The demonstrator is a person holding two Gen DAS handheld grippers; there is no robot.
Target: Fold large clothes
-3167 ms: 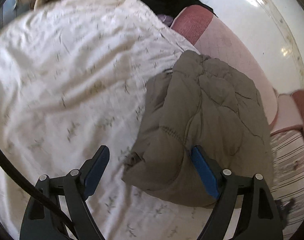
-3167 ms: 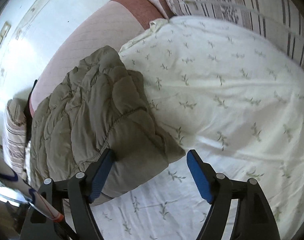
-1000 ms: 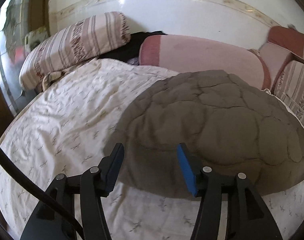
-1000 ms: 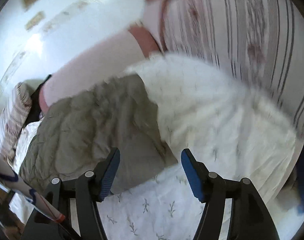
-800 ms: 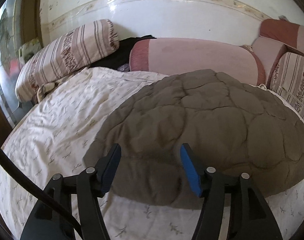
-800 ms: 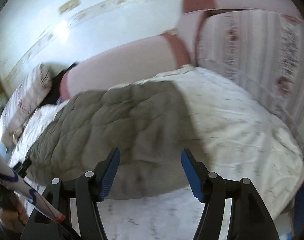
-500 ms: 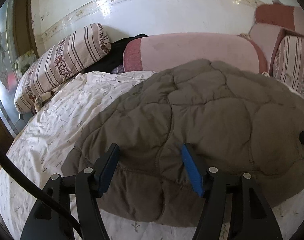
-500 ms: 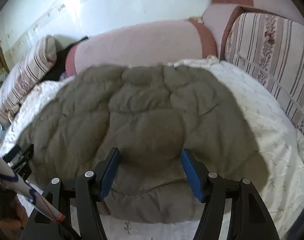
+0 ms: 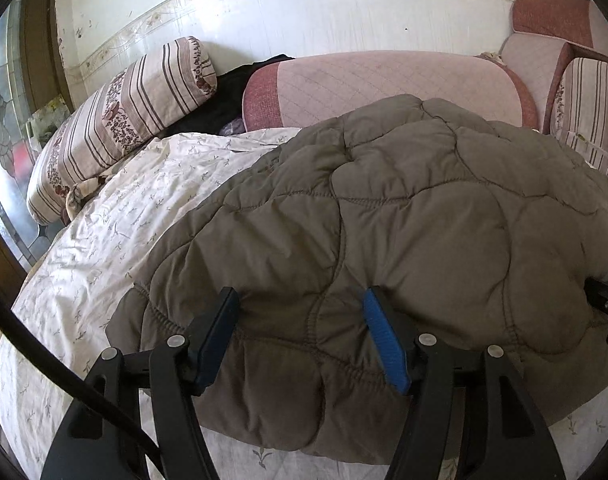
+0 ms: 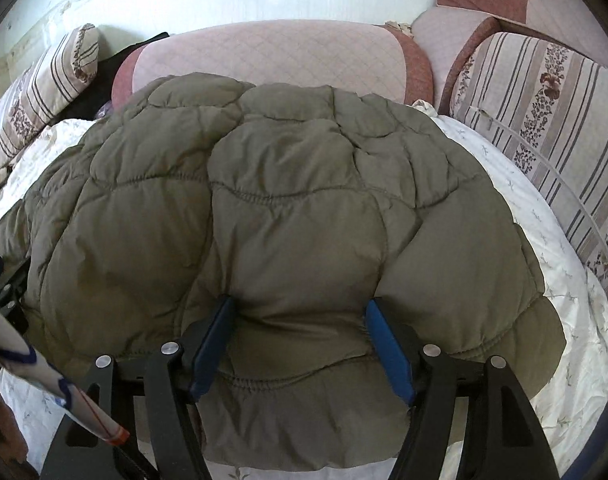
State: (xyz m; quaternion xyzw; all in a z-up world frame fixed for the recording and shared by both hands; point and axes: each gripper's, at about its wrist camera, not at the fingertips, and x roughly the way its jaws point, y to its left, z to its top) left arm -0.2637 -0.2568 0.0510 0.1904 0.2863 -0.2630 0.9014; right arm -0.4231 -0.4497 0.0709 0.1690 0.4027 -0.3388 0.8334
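An olive-brown quilted puffer jacket (image 9: 403, 208) lies folded in a thick bundle on a white floral bedsheet (image 9: 116, 220). My left gripper (image 9: 300, 300) is open, its blue-padded fingers astride the jacket's near-left hem, which bulges between them. My right gripper (image 10: 300, 304) is open too, with the jacket's near edge (image 10: 304, 240) pushed between its fingers. The right gripper's tip shows at the far right of the left wrist view (image 9: 607, 308); the left gripper's tip shows at the left edge of the right wrist view (image 10: 4, 284).
A pink quilted bolster (image 9: 383, 84) lies behind the jacket against a white tiled wall (image 9: 304, 12). Striped floral cushions sit at the left (image 9: 116, 120) and right (image 10: 543, 112). Dark clothing (image 9: 224, 96) lies between cushion and bolster.
Both grippers swung round to face the wall and moved in low onto the jacket's near edge, side by side. The jacket now fills both views. Both stay open.
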